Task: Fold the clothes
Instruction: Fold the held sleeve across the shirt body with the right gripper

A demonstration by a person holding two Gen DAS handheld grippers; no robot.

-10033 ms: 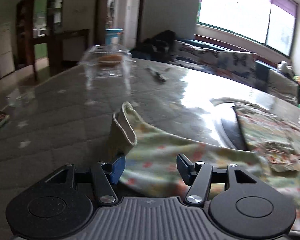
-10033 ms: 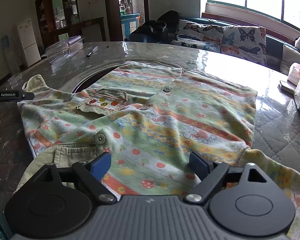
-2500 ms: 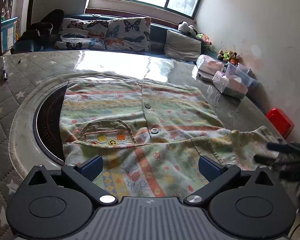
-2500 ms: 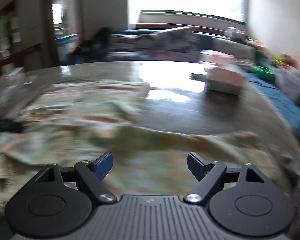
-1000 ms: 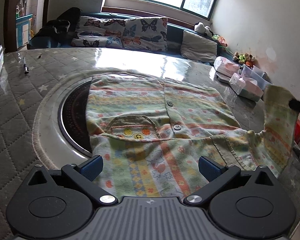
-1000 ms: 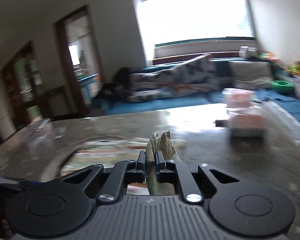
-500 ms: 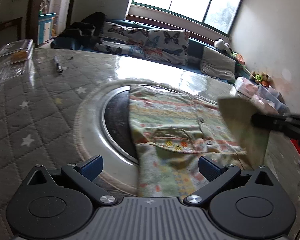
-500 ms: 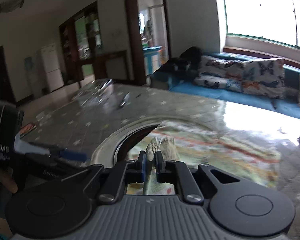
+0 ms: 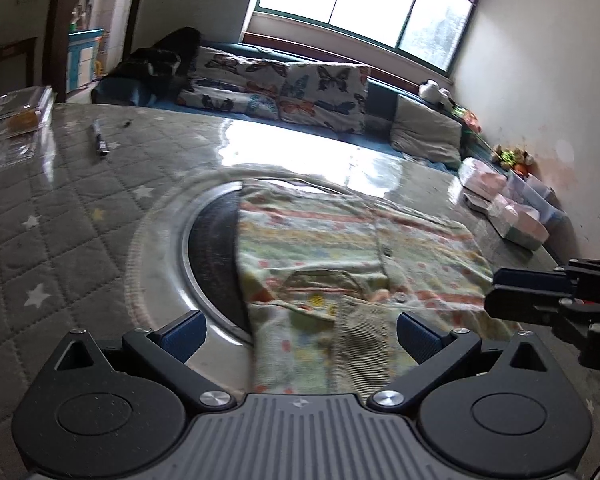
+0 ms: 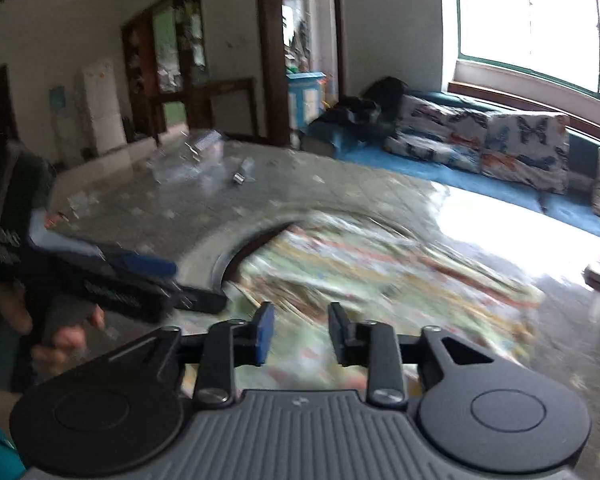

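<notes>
A pale green child's shirt (image 9: pixel 340 252) with orange stripes and dots lies flat on the round table, partly over a dark inset disc (image 9: pixel 216 256). Its right sleeve (image 9: pixel 360 344) is folded across the chest, corduroy cuff toward me. My left gripper (image 9: pixel 300 334) is open and empty just above the shirt's near edge. My right gripper (image 10: pixel 300 332) is partly open and empty above the shirt (image 10: pixel 360 268), which is blurred in that view. The right gripper also shows in the left wrist view (image 9: pixel 548 300), and the left one in the right wrist view (image 10: pixel 132 276).
A quilted grey cover (image 9: pixel 60 208) lies on the table's left part, with a pen (image 9: pixel 99 140) and a clear plastic box (image 9: pixel 16 120) at the far left. Tissue packs and boxes (image 9: pixel 516 216) stand at the right edge. A sofa with butterfly cushions (image 9: pixel 284 88) stands behind.
My right gripper carried the sleeve across the shirt and let it go; its jaws have opened. The sleeve now lies folded over the chest. My left gripper stayed open.
</notes>
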